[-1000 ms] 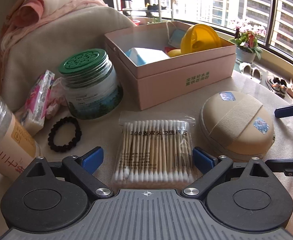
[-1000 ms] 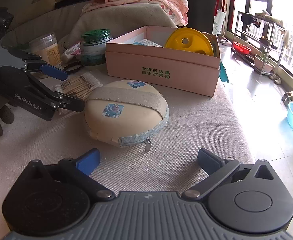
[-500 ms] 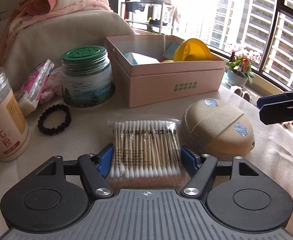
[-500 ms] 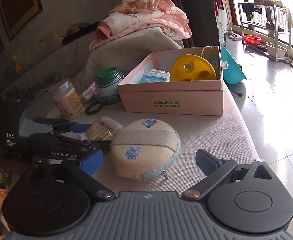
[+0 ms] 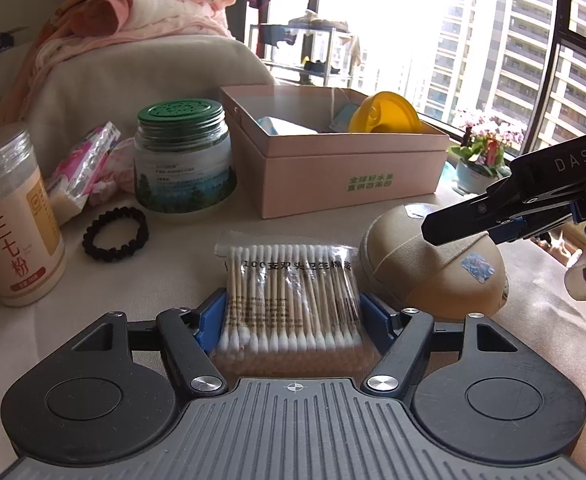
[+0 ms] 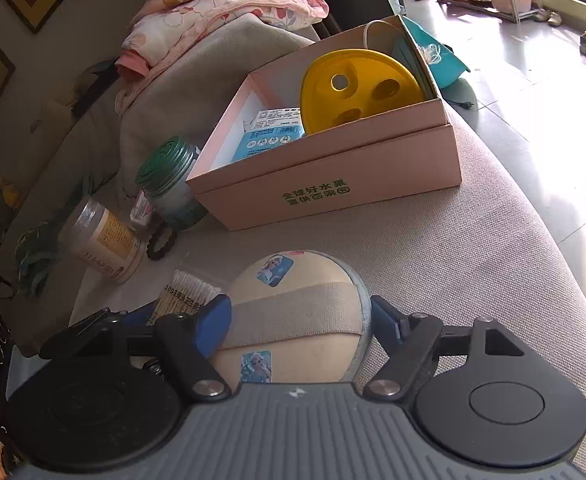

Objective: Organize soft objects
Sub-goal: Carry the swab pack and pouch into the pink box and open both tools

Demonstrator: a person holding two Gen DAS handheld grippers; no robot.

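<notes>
A clear bag of cotton swabs (image 5: 293, 292) lies between the fingers of my left gripper (image 5: 293, 316), whose blue pads press its sides. A round beige pouch (image 6: 293, 320) with a fabric band and cartoon stickers sits between the fingers of my right gripper (image 6: 299, 320), both pads at its sides. The pouch also shows in the left wrist view (image 5: 437, 264), with the right gripper's fingers (image 5: 493, 216) over it. An open pink box (image 6: 333, 168) stands behind, holding a yellow disc (image 6: 357, 88) and a blue packet (image 6: 273, 136).
A green-lidded jar (image 5: 183, 160), a beige canister (image 5: 13, 216), a dark bead bracelet (image 5: 115, 232) and a pink packet (image 5: 83, 168) lie at left. Pink bedding (image 6: 221, 4) covers the cushion behind. The surface drops off to the floor at right (image 6: 573, 128).
The left gripper closed from wide open onto the cotton swab bag. The right gripper moved forward and down over the pouch and narrowed around it.
</notes>
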